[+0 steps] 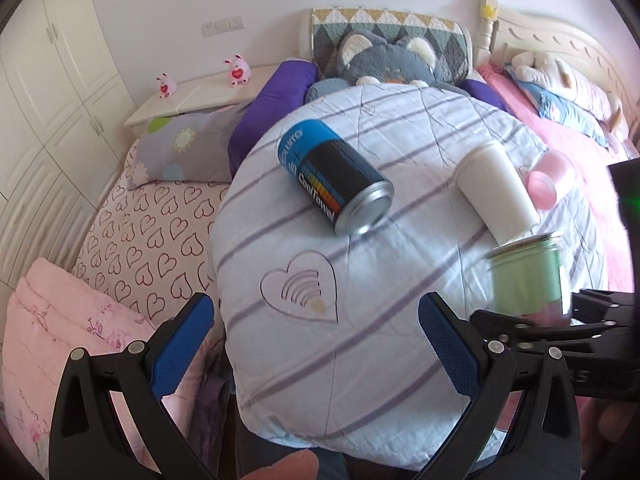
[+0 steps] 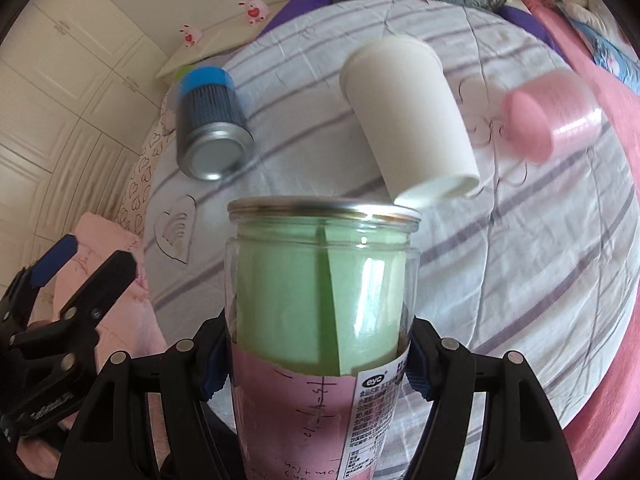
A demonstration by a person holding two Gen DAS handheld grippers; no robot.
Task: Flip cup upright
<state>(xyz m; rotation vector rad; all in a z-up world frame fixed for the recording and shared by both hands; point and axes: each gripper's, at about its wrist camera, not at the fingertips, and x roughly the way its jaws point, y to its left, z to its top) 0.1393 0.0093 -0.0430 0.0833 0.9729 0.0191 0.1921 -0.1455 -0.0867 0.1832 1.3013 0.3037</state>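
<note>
Gripping clear jar-cup [image 2: 320,304], centre frame: right hand-held gripper [image 2: 316,364] pinches its lower body. Left hand-held gripper [image 1: 316,344] spread, empty. Rigid, smooth, probably slippery; hold mid-body.

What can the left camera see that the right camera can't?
Only the left wrist view shows the bed's headboard and the flowered pillow. Only the right wrist view shows the printed label on the clear jar and the right gripper clamping it. Both show the jar, the blue can, white cup and pink cup lying on the striped quilt.
</note>
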